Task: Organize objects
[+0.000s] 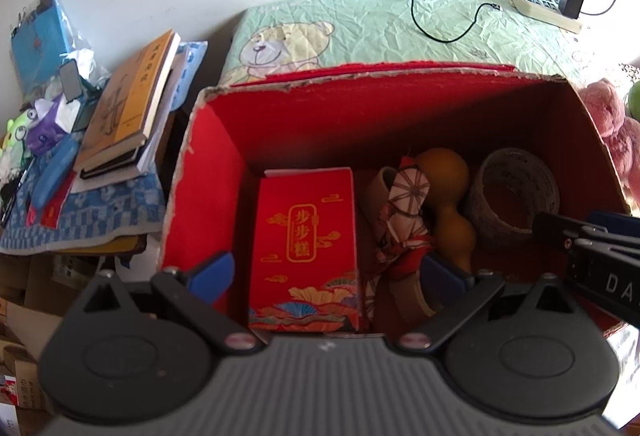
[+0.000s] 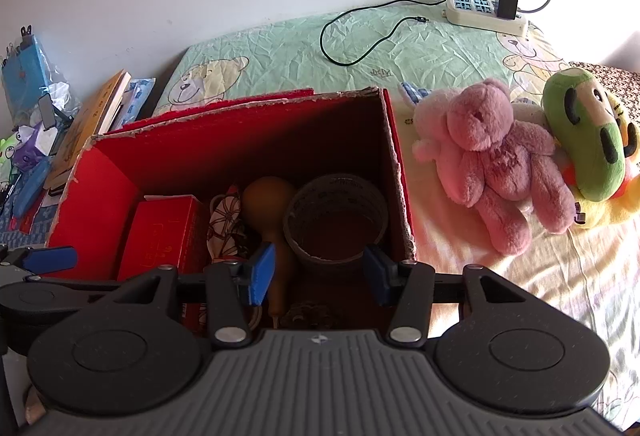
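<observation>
Both sets of jaws are standing spread and empty, the left gripper (image 1: 328, 272) and right gripper (image 2: 320, 272) hovering over the red box (image 2: 394, 164) on the bed. Judging by the loose pink bear (image 2: 496, 152), a reach right comes next. The carton (image 1: 304, 248) inside reads "步步糕".

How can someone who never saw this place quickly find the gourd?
Look into the big red cardboard box standing on the bed. Along its floor lie a red gift box, a patterned folded cloth, and a large roll of tape. The gourd lies between the cloth and the tape: smooth, plain brown, with two rounded bulbs and a narrow waist.
</observation>
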